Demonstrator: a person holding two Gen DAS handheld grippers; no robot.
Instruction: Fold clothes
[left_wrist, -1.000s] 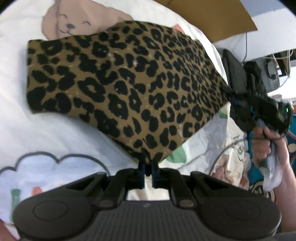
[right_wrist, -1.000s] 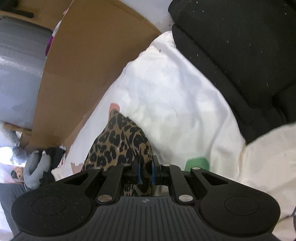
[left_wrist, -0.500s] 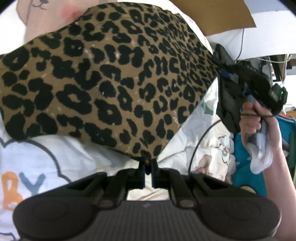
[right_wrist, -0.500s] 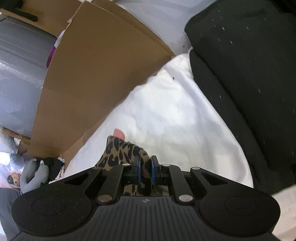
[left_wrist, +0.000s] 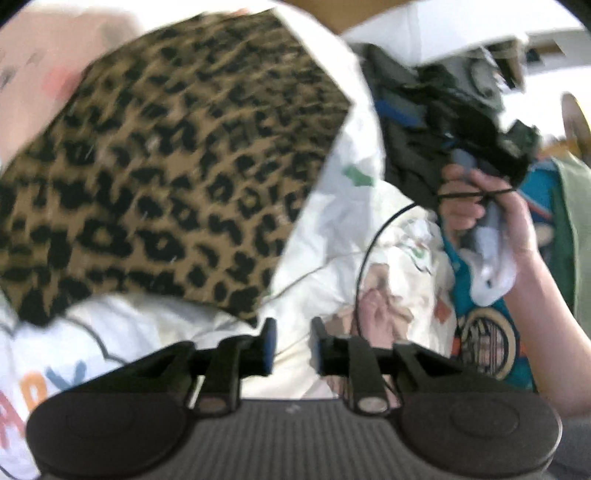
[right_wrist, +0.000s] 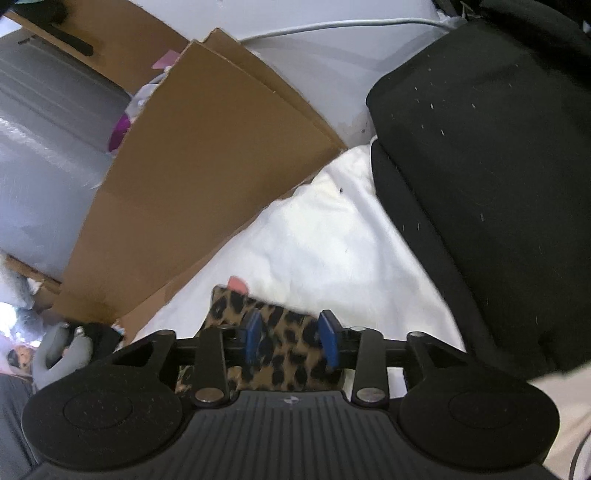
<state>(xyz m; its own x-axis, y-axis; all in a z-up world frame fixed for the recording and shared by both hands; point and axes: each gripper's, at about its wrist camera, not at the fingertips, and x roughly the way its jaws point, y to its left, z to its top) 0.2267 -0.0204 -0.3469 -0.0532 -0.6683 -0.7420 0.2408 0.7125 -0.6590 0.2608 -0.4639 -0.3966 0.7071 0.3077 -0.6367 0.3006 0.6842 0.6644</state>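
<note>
A leopard-print cloth (left_wrist: 159, 166) lies spread on the white printed sheet (left_wrist: 325, 229), blurred in the left wrist view. My left gripper (left_wrist: 291, 345) hovers just short of the cloth's near corner, its jaws opening with nothing between them. In the right wrist view another corner of the cloth (right_wrist: 284, 354) lies under my right gripper (right_wrist: 290, 341). Its jaws are opening too, and the blue pads (right_wrist: 253, 339) stand clear of the fabric. A person's hand (left_wrist: 491, 221) holds the right gripper's handle at the right of the left wrist view.
A brown cardboard sheet (right_wrist: 207, 184) leans along the bed's far edge. A big black cushion (right_wrist: 498, 166) covers the right side. A thin black cable (left_wrist: 369, 236) runs over the sheet. A teal printed garment (left_wrist: 480, 332) lies at the right.
Both grippers, shut on the cloth's corners before, have opened and let go. The cloth has dropped onto the sheet, and both grippers have pulled up and back.
</note>
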